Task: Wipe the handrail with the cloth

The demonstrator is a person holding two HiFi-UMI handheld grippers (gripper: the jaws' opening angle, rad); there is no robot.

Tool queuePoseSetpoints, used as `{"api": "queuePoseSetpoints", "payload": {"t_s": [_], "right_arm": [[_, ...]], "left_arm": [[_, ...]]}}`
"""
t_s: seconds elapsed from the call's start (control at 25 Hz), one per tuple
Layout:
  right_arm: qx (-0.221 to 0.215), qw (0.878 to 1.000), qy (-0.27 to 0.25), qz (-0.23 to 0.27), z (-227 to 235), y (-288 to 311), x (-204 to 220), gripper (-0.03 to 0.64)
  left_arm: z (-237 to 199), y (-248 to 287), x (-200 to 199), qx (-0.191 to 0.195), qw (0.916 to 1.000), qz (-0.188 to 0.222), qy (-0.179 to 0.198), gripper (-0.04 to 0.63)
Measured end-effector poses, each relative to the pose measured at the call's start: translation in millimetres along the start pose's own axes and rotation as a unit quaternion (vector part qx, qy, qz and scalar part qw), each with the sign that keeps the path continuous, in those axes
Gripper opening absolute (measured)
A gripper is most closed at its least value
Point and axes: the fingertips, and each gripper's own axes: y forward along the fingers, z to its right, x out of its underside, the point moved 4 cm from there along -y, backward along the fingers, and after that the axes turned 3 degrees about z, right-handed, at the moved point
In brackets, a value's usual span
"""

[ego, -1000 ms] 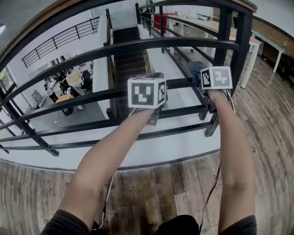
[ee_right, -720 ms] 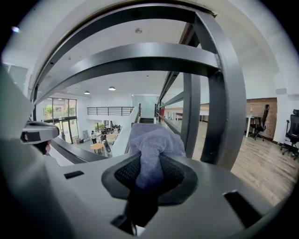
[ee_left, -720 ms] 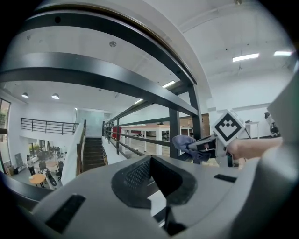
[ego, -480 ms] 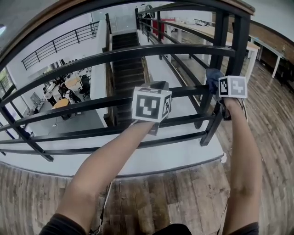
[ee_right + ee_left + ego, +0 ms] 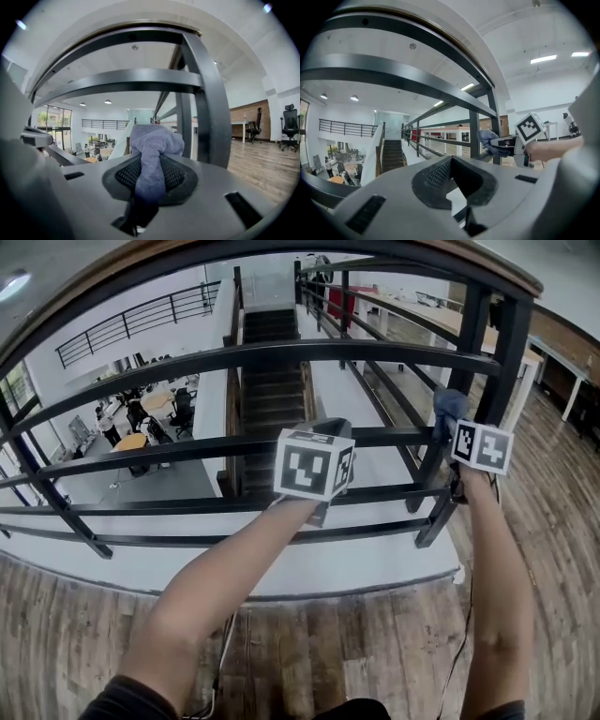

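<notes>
Cloth (image 5: 153,143) sits clamped in outstretched right gripper (image 5: 454,432).

holding left hand-held gripper (image 5: 323,432) up before the middle bars of the black handrail (image 5: 281,351); right hand-held gripper (image 5: 457,432) by the corner post (image 5: 472,343), blue cloth (image 5: 448,405) bunched at its tip. wooden floor (image 5: 356,643) below.

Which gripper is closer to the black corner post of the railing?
Right. The right gripper, holding the cloth, is close beside the corner post; the left gripper is well to its left, mid-railing.
</notes>
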Motion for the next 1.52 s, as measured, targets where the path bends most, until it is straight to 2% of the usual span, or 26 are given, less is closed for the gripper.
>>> {"api": "queuePoseSetpoints", "payload": {"t_s": [0.16,0.28,0.56,0.64,0.76,0.88,1.04,1.16,1.24,1.32,1.4,1.52], "right_arm": [[-0.064,0.996,-0.025,0.054,-95.5,-24.5,-9.7,0.090],[-0.110,0.990,-0.041,0.081,-171.8,-42.6,-16.2,0.091],[-0.206,0.972,-0.056,0.094,-363.8,-70.3,-2.5,0.091],[-0.227,0.967,-0.053,0.099,-421.0,-70.6,8.9,0.091],[-0.262,0.957,-0.071,0.102,-505.9,-80.5,22.0,0.091],[-0.300,0.945,-0.089,0.093,-567.7,-107.4,24.1,0.091],[-0.331,0.937,-0.085,0.070,-623.9,-141.3,36.5,0.091],[-0.354,0.930,-0.086,0.048,-681.4,-146.6,59.1,0.091],[-0.368,0.925,-0.089,0.033,-717.8,-148.5,70.5,0.091],[-0.375,0.923,-0.084,0.018,-754.5,-149.1,80.6,0.091],[-0.380,0.922,-0.075,0.005,-794.8,-148.4,89.9,0.091],[-0.388,0.919,-0.066,-0.015,-853.9,-146.6,102.6,0.091]], "left_arm": [[-33.6,-42.7,-1.1,-0.014,0.9998,0.016,0.004,-0.002],[-78.4,-82.4,14.1,-0.038,0.9991,0.013,-0.007,-0.002],[-209.9,-205.5,35.6,-0.121,0.9912,0.039,-0.037,-0.002],[-246.3,-238.2,50.9,-0.138,0.9893,0.031,-0.037,-0.002],[-298.7,-289.5,82.1,-0.176,0.9819,0.019,-0.067,-0.002],[-327.1,-344.8,99.0,-0.215,0.9722,0.019,-0.092,-0.002],[-344.8,-413.8,106.3,-0.255,0.9634,0.017,-0.079,-0.002],[-377.4,-461.8,124.8,-0.281,0.9563,0.018,-0.077,-0.002],[-398.4,-489.2,133.1,-0.289,0.9544,0.014,-0.073,-0.002],[-420.4,-514.7,140.4,-0.288,0.9532,0.022,-0.088,-0.002],[-445.0,-540.2,150.1,-0.297,0.9482,0.036,-0.108,-0.002],[-477.4,-567.7,168.4,-0.314,0.9416,0.039,-0.115,-0.002]]}}
